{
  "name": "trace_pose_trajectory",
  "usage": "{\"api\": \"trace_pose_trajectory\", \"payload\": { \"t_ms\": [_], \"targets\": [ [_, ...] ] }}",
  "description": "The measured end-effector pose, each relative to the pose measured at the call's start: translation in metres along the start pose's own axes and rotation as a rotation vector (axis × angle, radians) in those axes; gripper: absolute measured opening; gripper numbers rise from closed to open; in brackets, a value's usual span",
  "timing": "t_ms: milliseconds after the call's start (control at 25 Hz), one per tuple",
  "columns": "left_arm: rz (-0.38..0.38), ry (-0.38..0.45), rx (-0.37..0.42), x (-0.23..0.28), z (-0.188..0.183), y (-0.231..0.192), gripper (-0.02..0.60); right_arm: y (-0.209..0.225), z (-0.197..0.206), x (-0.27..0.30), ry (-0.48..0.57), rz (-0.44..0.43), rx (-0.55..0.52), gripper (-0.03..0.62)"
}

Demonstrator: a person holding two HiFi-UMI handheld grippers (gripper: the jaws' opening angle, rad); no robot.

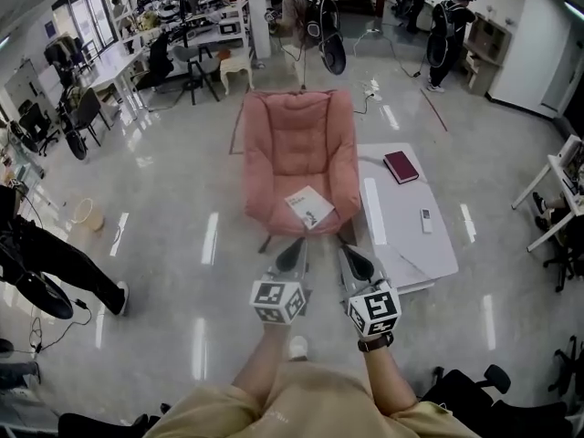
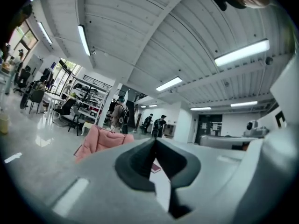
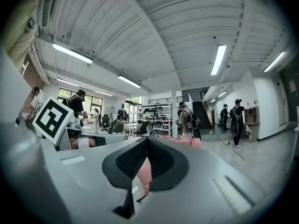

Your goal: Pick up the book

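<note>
A pink padded chair (image 1: 299,149) stands ahead of me, with a thin white book (image 1: 309,207) lying on the front of its seat. To its right a low white table (image 1: 411,245) carries a dark red book (image 1: 401,166) and a small remote (image 1: 426,220). My left gripper (image 1: 297,245) and right gripper (image 1: 350,250) are held side by side just short of the chair's front edge, both shut and empty. In the left gripper view the shut gripper (image 2: 154,142) frames the red book (image 2: 156,168), with the chair (image 2: 100,141) to the left. The right gripper (image 3: 146,139) points at the chair (image 3: 189,143).
A person in dark clothes (image 1: 50,263) stands at the left, near a pale bucket (image 1: 87,213). People with backpacks (image 1: 310,12) stand beyond the chair. Desks and office chairs (image 1: 192,62) line the far left; a white desk (image 1: 558,185) is at the right edge.
</note>
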State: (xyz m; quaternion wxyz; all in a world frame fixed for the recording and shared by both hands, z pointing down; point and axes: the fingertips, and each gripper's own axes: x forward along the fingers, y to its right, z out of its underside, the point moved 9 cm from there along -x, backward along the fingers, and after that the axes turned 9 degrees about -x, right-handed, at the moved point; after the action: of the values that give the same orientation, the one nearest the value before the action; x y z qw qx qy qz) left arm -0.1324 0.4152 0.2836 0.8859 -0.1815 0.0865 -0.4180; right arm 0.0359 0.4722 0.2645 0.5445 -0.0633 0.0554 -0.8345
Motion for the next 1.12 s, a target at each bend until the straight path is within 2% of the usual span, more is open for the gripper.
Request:
{"api": "trace_pose_trajectory", "payload": {
  "t_ms": [240, 280, 400, 440, 600, 800, 960, 1120],
  "targets": [
    [0.005, -0.016, -0.044, 0.024, -0.009, -0.051, 0.005, -0.004, 0.003, 0.078, -0.038, -0.028, 0.012, 0.008],
    [-0.003, -0.026, -0.023, 0.026, -0.01, -0.06, 0.005, -0.008, 0.005, 0.091, -0.041, -0.037, 0.024, 0.008],
    [-0.046, -0.058, 0.17, 0.03, -0.012, -0.075, 0.005, -0.021, 0.015, 0.12, -0.064, -0.074, 0.027, 0.008],
    [-0.05, -0.058, 0.203, 0.033, -0.012, -0.079, 0.005, -0.022, 0.019, 0.127, -0.078, -0.082, 0.02, 0.008],
    [-0.07, -0.064, 0.148, 0.046, -0.008, -0.103, 0.005, -0.016, 0.034, 0.149, -0.125, -0.071, 0.038, 0.008],
    [-0.118, -0.075, 0.104, 0.077, -0.006, -0.134, 0.005, 0.019, 0.05, 0.186, -0.123, -0.049, 0.077, 0.007],
    [-0.14, -0.066, 0.102, 0.126, -0.014, -0.148, 0.005, 0.06, 0.055, 0.229, -0.098, -0.059, 0.123, 0.008],
    [-0.143, -0.042, 0.134, 0.196, -0.037, -0.148, 0.005, 0.122, 0.042, 0.275, -0.047, -0.065, 0.137, 0.008]
  ]
}}
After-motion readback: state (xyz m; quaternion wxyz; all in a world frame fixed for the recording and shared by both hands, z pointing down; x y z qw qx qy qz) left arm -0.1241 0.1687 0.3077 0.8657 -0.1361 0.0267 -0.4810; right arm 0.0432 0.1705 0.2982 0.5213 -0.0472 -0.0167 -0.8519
